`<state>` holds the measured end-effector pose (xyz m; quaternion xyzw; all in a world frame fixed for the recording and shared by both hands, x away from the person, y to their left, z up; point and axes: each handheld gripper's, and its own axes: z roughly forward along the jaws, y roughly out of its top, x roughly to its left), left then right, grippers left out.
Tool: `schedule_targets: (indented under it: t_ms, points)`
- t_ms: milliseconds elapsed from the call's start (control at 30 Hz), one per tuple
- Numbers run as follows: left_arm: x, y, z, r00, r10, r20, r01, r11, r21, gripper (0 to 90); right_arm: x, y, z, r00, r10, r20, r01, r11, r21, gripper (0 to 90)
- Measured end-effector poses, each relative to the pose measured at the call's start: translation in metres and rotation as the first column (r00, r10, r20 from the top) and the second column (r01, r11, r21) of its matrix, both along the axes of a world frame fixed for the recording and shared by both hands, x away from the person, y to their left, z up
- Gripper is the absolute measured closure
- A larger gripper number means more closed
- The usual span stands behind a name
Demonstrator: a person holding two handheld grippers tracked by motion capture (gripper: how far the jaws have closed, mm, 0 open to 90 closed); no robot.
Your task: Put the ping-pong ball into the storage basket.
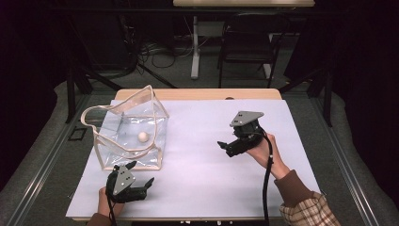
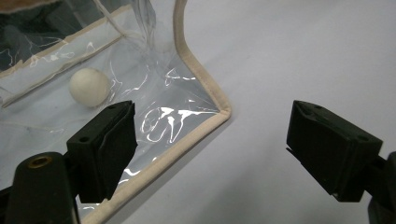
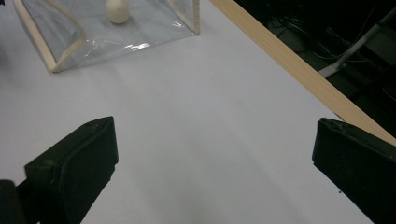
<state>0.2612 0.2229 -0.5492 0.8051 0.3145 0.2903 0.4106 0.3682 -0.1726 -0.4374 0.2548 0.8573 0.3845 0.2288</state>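
Below us, a clear plastic bag with beige fabric trim (image 1: 129, 134) stands open on the left of the white-covered table (image 1: 202, 165), with a small cream-coloured ball (image 1: 143, 137) resting on its floor. Our left gripper (image 1: 141, 181) sits just beside the bag's near corner, jaws spread and holding nothing. Our right gripper (image 1: 223, 146) hovers well apart to the right, jaws wide and empty.

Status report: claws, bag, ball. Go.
Left claw open beside bag. Right claw open, empty, mid-table. Ball inside bag. Nothing in the way.
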Motion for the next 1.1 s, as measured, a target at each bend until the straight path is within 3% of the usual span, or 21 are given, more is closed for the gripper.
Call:
schedule_targets:
  t_ms: [767,1100]
  points:
    - [0.000,0.000,0.000,1.0000,0.000,-0.001,0.000,1.0000,0.009,16.2,-0.026,-0.031,-0.029,0.9980,-0.062,-0.001,0.062,0.998,-0.005,0.0]
    - [0.000,0.000,0.000,1.0000,0.001,-0.001,-0.001,1.0000,0.008,16.2,-0.037,-0.047,-0.048,0.9945,-0.102,-0.024,0.102,0.995,0.005,0.0]
